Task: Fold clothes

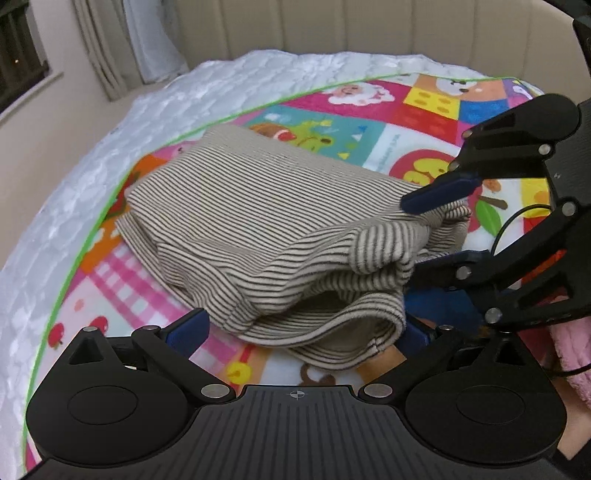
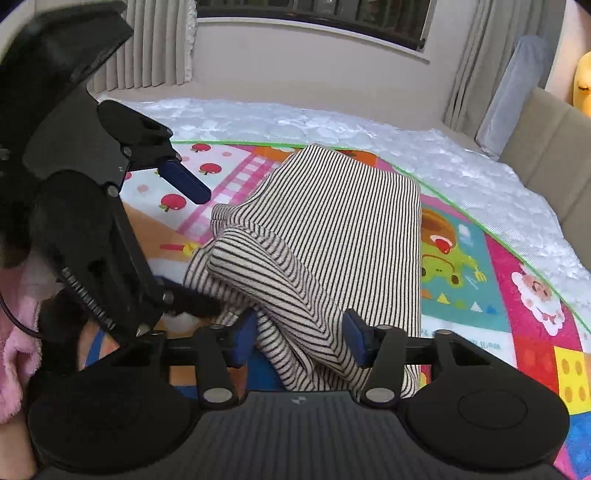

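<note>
A beige garment with thin dark stripes lies folded in a thick bundle on a colourful play mat. It also shows in the right wrist view. My left gripper is open, its blue fingertips on either side of the bundle's near rolled edge. My right gripper is open with a fold of the garment lying between its blue pads. In the left wrist view the right gripper stands at the bundle's right corner, jaws apart.
The mat lies on a white quilted bed cover. A beige padded headboard stands behind, curtains and a window beyond. A pink fluffy sleeve is near the grippers.
</note>
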Demonstrator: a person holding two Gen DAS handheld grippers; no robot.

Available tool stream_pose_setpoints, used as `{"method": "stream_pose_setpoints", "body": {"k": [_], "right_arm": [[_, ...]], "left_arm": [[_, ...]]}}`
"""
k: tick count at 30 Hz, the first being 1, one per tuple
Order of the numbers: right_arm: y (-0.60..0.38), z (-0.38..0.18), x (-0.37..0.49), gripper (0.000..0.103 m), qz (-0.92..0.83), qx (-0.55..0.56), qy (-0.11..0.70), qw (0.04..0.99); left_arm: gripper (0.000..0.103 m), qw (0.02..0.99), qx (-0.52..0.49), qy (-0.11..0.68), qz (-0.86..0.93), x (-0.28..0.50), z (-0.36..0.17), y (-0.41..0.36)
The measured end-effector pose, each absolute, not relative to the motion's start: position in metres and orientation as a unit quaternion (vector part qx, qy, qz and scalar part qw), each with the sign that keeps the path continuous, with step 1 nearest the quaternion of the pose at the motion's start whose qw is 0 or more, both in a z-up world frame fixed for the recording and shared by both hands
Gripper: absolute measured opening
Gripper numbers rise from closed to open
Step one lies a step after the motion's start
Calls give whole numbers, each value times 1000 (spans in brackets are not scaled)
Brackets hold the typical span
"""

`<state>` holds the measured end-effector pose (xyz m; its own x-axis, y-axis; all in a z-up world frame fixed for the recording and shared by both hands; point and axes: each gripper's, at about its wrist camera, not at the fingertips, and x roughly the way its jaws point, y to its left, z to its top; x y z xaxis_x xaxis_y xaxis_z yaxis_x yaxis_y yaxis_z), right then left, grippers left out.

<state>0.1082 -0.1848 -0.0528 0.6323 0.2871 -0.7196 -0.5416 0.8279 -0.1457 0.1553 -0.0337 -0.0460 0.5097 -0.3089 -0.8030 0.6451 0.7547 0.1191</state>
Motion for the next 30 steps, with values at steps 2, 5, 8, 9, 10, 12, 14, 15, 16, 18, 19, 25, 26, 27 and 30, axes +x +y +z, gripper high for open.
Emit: {"method": "stream_pose_setpoints", "body": {"k": [2,5,8,9,10,12,14,15,16,18,19,25,26,27,30], "right_arm": [[-185,-55,108,61,232,-180,361,885],[-181,-61,110,61,231,-183,362,884],[-182,-61,115,50,228,-164,366,887],[-184,-60,116,48,227,-155,368,888],[-186,-58,118,47,226,-145,370,889],[-190,-54,121,46,223,-126,375,891],[-193,-51,122,46,222,-116,376,892],[-195,-50,122,46,221,-113,375,893],[-195,-48,122,46,222,-113,374,893],[-195,-45,118,46,229,-120,369,893],[-193,-43,115,46,233,-130,364,892],[-173,-55,110,78,247,-220,345,878],[-169,-58,109,78,249,-236,341,875],[-166,-61,109,79,251,-251,338,872],[-155,-68,106,82,256,-297,327,860]], "left_arm": [[103,844,185,423,-272,164,-50,-27],[103,842,143,444,-270,175,-51,-16],[103,840,142,442,-281,172,-49,-15],[103,839,145,440,-287,169,-48,-16],[103,838,149,437,-292,166,-46,-17],[103,838,152,433,-296,164,-45,-19],[103,839,151,433,-293,164,-45,-20],[103,840,146,437,-285,167,-47,-19],[103,842,140,442,-277,171,-48,-16],[103,848,126,444,-259,178,-50,-11],[103,853,119,442,-250,181,-49,-8],[103,872,52,437,-214,197,-45,13],[103,872,39,439,-211,200,-45,15],[103,871,28,444,-211,203,-45,17],[103,869,17,447,-210,207,-47,17]]}}
